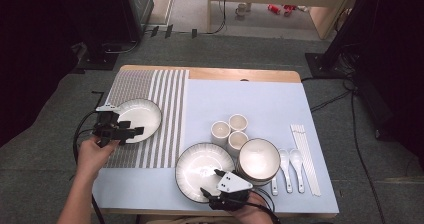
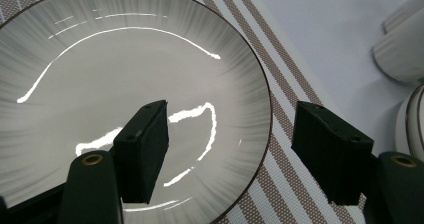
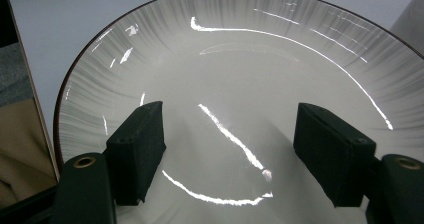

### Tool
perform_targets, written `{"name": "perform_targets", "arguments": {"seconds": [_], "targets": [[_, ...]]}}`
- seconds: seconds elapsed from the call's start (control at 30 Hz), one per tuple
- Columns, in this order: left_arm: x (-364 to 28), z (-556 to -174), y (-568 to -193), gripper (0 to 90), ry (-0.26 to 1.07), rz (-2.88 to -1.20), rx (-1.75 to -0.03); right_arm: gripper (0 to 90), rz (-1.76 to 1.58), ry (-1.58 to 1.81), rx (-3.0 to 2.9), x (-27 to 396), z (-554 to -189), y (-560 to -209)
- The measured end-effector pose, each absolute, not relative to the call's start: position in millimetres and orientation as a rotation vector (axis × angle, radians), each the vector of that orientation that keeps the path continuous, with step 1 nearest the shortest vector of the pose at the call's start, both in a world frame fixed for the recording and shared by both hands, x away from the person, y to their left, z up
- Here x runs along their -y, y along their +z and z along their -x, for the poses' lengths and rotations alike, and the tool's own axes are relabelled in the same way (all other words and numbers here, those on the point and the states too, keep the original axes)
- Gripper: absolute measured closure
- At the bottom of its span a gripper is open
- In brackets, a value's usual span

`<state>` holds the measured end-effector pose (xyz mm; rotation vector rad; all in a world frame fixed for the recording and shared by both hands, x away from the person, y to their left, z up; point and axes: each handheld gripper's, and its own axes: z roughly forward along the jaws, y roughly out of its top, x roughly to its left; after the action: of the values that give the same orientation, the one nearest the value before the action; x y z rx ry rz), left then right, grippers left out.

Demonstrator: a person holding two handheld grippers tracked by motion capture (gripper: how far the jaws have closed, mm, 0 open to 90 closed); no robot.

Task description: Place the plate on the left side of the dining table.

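The left gripper (image 1: 131, 132) stands with its jaws wide apart and straddles the near-right rim of the left plate (image 1: 142, 115), one pad over the plate's well and the other outside over the striped mat (image 1: 170, 109); neither pad presses on the rim, so nothing is held. That plate lies flat on the mat at the table's left, which looks like a place setting, and the straddle suits either a fresh release or a grip about to be taken; the pictures do not tell which. The right gripper (image 1: 216, 183) is likewise wide open, both jaws hovering over the near part of the second plate (image 1: 197, 161), which sits on the pale blue cloth (image 1: 250, 99) near the front edge, just beside the stacked bowls (image 1: 258, 157). Coming in low from the near side would let one jaw slip under the rim, probably to carry this plate across to the mat as well. Both plates are round, shallow and glossy, off-white in the middle with fine grey streaks fanning out to a thin dark edge, and bright curved glare crosses each well (image 3: 235, 139). Three cups (image 1: 231, 130) cluster behind the bowls, with spoons (image 1: 291, 165) and chopsticks (image 1: 306, 154) laid at the right, apparently waiting their turn.
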<state>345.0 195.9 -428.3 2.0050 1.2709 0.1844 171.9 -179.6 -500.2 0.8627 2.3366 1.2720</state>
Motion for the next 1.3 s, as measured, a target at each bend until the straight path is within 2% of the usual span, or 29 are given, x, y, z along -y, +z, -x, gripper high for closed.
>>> {"name": "perform_targets", "arguments": {"seconds": [0.13, 0.7, 1.3], "targets": [[-195, -344, -429, 28.1, 0.194, -2.024, -1.282, 28.4, -0.863, 1.272, -2.336, 180, -172, -500], [-185, -331, -433, 28.3, 0.232, -2.058, -1.218, 28.5, -0.863, 1.272, -2.337, 180, -172, -500], [-176, -320, -440, 28.3, 0.195, -2.067, -1.18, 28.4, -0.863, 1.272, -2.336, 180, -172, -500]]}}
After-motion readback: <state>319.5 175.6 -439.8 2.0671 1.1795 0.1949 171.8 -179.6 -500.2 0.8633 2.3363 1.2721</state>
